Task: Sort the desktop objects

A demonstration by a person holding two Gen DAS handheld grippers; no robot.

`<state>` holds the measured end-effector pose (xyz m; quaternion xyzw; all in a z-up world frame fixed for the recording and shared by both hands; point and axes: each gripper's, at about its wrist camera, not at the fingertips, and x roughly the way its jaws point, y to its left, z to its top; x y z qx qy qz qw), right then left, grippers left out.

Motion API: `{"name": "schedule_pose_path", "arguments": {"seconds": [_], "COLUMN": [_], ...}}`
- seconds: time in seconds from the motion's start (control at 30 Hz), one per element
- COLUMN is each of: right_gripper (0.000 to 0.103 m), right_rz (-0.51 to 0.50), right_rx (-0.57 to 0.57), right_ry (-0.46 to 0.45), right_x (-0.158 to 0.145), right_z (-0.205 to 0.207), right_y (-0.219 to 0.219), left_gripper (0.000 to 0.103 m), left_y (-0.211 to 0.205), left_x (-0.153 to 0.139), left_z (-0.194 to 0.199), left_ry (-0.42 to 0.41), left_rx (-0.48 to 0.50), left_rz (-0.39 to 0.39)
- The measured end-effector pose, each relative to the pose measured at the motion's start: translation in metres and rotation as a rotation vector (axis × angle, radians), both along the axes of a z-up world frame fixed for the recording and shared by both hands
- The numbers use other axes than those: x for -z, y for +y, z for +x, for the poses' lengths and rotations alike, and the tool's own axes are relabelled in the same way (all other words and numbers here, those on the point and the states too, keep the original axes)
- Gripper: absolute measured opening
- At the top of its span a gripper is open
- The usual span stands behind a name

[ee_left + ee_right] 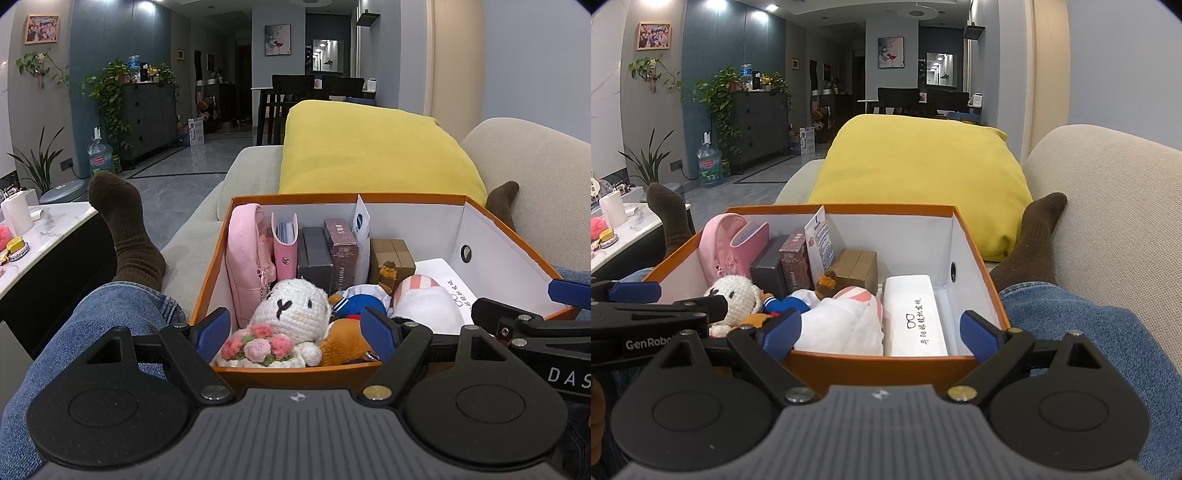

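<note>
An orange box (218,254) with white inside rests on the person's lap; it also shows in the right wrist view (975,258). It holds a white crochet bunny (295,310) with pink flowers, a pink pouch (243,254), dark boxes (314,254), a brown carton (393,254), plush toys and a white case (916,317). My left gripper (297,334) is open and empty at the box's near left end, over the bunny. My right gripper (882,332) is open and empty at the near right end, over the white plush (846,325) and case.
A yellow cushion (369,147) lies on the beige sofa (535,177) behind the box. Legs in jeans and brown socks (125,229) flank it. A marble table (40,236) with a paper roll and small items stands at left.
</note>
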<state>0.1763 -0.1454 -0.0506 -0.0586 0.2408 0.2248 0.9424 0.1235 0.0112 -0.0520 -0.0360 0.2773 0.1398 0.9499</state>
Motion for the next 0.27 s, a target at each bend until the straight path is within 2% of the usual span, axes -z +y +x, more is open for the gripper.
{"name": "schedule_pose_path", "arguments": {"seconds": [0.27], "right_gripper": [0.093], "right_rz": [0.0], "right_rx": [0.0], "right_ry": [0.0], "right_x": [0.0001], "right_z": [0.0], "right_y": [0.0], "left_gripper": [0.091], "left_y": [-0.0001], "left_x": [0.0001], "left_z": [-0.0002], "left_ry": [-0.001], "left_rx": [0.0], "left_rz": [-0.002]}}
